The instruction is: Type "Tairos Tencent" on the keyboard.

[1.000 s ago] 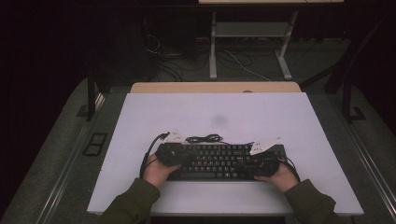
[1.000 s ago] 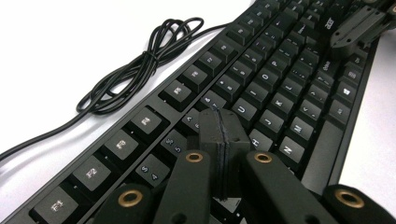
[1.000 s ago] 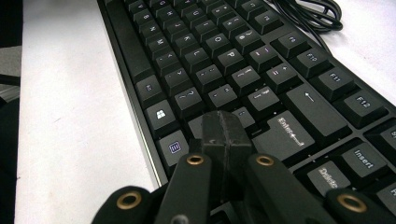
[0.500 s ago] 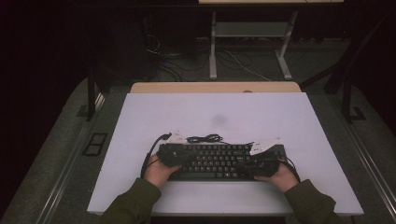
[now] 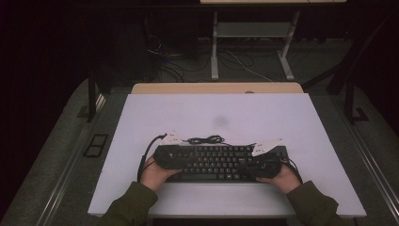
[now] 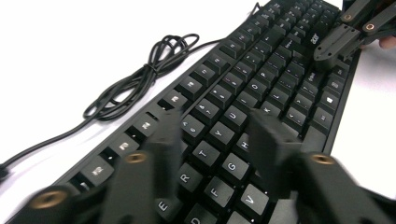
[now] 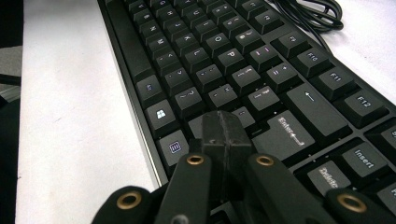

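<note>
A black keyboard (image 5: 221, 162) lies near the front of the white table, its coiled cable (image 5: 204, 140) just behind it. My left gripper (image 5: 181, 159) hovers over the keyboard's left end. In the left gripper view its jaws (image 6: 215, 120) are blurred and apart above the letter keys (image 6: 261, 70); they have just been opening, with nothing gripped between them. My right gripper (image 5: 256, 165) is over the right end. Its jaws (image 7: 223, 122) are pressed together, tips just above the keys beside Enter (image 7: 292, 130). The right gripper's tip (image 6: 334, 44) also appears far off in the left gripper view.
The white tabletop (image 5: 216, 113) stretches behind the keyboard, with a wooden strip (image 5: 216, 88) along its far edge. The cable bundle (image 6: 140, 84) lies on the table beside the function-key row. A desk frame and wires (image 5: 249, 52) stand on the dark floor beyond.
</note>
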Available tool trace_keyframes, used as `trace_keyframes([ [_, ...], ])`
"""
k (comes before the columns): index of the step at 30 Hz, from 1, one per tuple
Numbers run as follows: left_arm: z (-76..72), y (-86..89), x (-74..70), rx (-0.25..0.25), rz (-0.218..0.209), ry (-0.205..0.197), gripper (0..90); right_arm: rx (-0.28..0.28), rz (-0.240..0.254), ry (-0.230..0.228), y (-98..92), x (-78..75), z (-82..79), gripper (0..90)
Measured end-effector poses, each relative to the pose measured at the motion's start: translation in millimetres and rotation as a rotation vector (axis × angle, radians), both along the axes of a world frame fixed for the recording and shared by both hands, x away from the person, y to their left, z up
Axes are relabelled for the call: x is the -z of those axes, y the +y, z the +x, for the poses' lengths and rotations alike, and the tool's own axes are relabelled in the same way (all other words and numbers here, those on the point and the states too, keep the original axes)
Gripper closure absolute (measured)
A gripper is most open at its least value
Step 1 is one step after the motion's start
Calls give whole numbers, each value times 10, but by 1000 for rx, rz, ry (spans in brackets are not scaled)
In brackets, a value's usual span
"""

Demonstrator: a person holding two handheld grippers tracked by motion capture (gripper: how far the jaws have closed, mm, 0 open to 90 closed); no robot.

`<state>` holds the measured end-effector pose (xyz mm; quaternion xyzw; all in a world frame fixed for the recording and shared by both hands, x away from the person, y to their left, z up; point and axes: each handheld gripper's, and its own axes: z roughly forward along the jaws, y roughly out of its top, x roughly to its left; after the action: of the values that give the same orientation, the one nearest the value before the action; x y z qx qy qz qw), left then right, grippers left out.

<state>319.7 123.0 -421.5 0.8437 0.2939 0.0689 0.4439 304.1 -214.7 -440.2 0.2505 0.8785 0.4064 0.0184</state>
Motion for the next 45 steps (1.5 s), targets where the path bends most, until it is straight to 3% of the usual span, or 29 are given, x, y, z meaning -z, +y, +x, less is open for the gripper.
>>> trace_keyframes([
  [7, -58, 56, -6, -23, -5, -28, 195, 0, 0, 0, 2, -1, -2, 895],
  [12, -109, 117, 9, -48, -12, -13, 45, -1, 0, 0, 1, -1, 0, 895],
  [25, -178, 175, 48, -51, -19, -8, 31, -1, -3, 0, 5, -15, -2, 894],
  [33, -176, 194, 27, -49, -24, -24, 41, 14, 53, -12, -48, -100, 19, 893],
  [45, -169, 221, 27, -57, -24, -29, 67, 57, 128, 4, -39, -115, 104, 573],
])
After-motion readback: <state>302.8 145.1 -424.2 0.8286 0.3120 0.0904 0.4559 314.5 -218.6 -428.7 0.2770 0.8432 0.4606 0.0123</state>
